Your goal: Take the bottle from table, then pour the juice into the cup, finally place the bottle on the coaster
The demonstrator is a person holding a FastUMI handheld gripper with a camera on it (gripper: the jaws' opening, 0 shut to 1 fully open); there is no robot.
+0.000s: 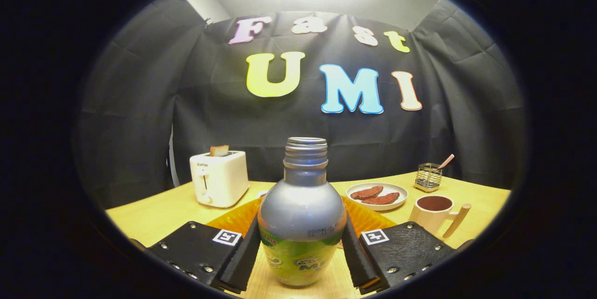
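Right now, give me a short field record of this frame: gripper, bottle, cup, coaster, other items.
gripper: fingers on both sides of the bottle, contact looks likely
bottle: silver uncapped bottle with green label, upright on the wooden table
cup: cream mug with wooden handle, dark inside, beyond the fingers
coaster: orange ribbed mat behind bottle
others: white toaster, plate of food, wire holder

The bottle (301,215) looked like satin-sheened metal with a glossy printed wrap, clamped between the gripper's (301,248) fingers. The table (154,217) was smooth, matt pale wood. At ten o'clock stood a glossy plastic toaster (219,178); at two, a glazed plate (378,195), a matt cup (433,212) with a wooden handle, and a wire-mesh holder (428,177).
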